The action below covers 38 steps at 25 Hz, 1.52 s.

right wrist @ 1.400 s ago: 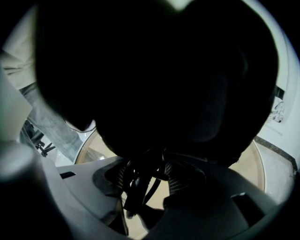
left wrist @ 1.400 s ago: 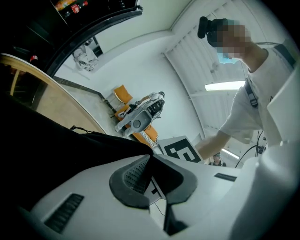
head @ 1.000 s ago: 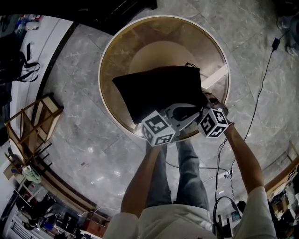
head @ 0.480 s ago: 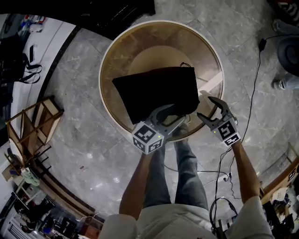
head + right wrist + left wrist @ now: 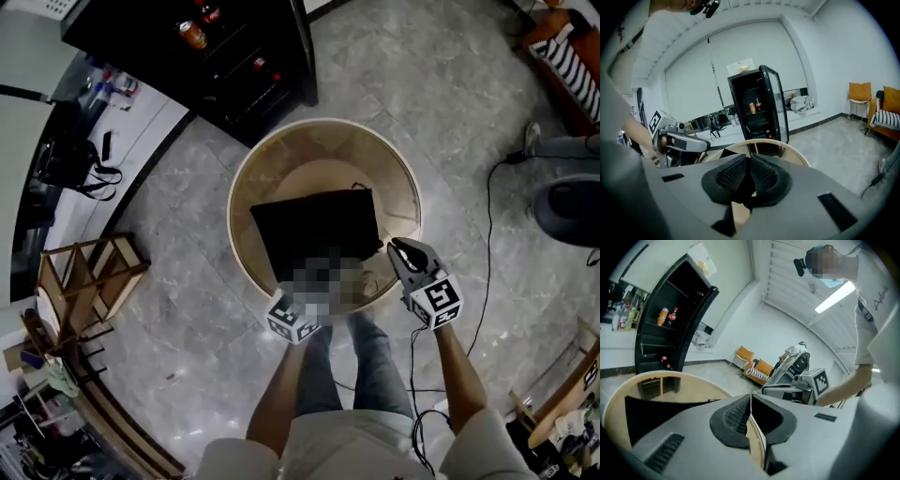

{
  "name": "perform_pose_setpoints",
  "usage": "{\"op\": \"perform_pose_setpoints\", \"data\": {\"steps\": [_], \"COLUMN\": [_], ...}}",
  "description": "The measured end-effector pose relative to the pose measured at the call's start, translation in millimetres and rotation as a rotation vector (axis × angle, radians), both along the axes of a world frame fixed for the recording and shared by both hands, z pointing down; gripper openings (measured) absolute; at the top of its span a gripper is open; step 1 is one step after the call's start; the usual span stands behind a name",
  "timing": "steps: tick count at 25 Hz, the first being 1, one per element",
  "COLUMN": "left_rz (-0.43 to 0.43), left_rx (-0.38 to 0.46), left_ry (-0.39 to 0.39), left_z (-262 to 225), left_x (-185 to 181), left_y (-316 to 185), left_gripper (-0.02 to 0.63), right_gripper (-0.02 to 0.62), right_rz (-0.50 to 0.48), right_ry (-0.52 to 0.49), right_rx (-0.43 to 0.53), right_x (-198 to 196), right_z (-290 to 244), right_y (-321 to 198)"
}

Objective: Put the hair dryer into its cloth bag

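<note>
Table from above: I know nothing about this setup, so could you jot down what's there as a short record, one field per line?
Table: round, tan top, pale rim
Bag: black cloth, lying on the table; contents not visible
Left tongs: closing, nothing between them, held above the table's near edge
Right tongs: closing, nothing between them, near the bag's right corner, not touching it
Cabinet: black, bottles on its shelves, beyond the table

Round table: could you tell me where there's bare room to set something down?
Widest: the far arc between the cloth bag and the table rim; a narrower strip lies left of the bag. The bag fills the near side.
</note>
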State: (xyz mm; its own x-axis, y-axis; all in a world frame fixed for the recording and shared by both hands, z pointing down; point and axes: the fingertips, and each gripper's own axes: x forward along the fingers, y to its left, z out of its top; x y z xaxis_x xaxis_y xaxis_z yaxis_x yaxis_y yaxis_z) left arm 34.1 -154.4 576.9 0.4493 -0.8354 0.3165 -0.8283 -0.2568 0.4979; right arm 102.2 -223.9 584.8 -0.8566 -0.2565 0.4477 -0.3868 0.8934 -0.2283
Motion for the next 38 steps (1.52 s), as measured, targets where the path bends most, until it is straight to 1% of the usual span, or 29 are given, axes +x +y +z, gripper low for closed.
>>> {"op": "perform_pose_setpoints", "data": {"steps": [4, 6, 9, 11, 14, 17, 19, 23, 27, 30, 35, 38], "left_rz": [-0.009, -0.017, -0.041, -0.070, -0.116, -0.147, -0.162, -0.168, -0.153, -0.137, -0.118, -0.119], "left_rx": [0.071, 0.113, 0.174, 0.219, 0.274, 0.313, 0.333, 0.341, 0.372, 0.385, 0.395, 0.405], "left_ry": [-0.035, -0.052, -0.089, -0.123, -0.169, -0.196, -0.203, -0.204, -0.211, -0.220, -0.218, -0.223], "left_z": [-73, -108, -154, -181, -220, -257, -273, -292, -306, -315, -322, -325], "left_x": [0, -3, 0, 1, -4, -7, -14, -26, -20, -17, -23, -33], "left_y": [-3, -3, 10, 21, 32, 43, 43, 52, 68, 85, 139, 174], "left_gripper": [0.031, 0.031, 0.031, 0.031, 0.031, 0.031, 0.031, 0.031, 0.031, 0.031, 0.031, 0.031], "right_gripper": [0.028, 0.028, 0.028, 0.028, 0.028, 0.028, 0.028, 0.028, 0.028, 0.028, 0.028, 0.026], "right_rz": [0.057, 0.083, 0.103, 0.104, 0.078, 0.047, 0.035, 0.021, -0.012, -0.002, 0.030, 0.063], "right_ry": [-0.067, -0.103, -0.156, -0.203, -0.251, -0.272, -0.272, -0.252, -0.224, -0.213, -0.169, -0.190], "right_rx": [0.020, 0.031, 0.076, 0.119, 0.189, 0.242, 0.274, 0.279, 0.309, 0.314, 0.307, 0.325], "right_x": [7, 9, 16, 19, 15, 12, 7, -3, -1, 2, -1, -7], "right_z": [-67, -98, -146, -179, -230, -274, -295, -316, -320, -324, -321, -326], "right_y": [0, -2, 3, 8, 12, 22, 24, 48, 83, 105, 155, 185]}}
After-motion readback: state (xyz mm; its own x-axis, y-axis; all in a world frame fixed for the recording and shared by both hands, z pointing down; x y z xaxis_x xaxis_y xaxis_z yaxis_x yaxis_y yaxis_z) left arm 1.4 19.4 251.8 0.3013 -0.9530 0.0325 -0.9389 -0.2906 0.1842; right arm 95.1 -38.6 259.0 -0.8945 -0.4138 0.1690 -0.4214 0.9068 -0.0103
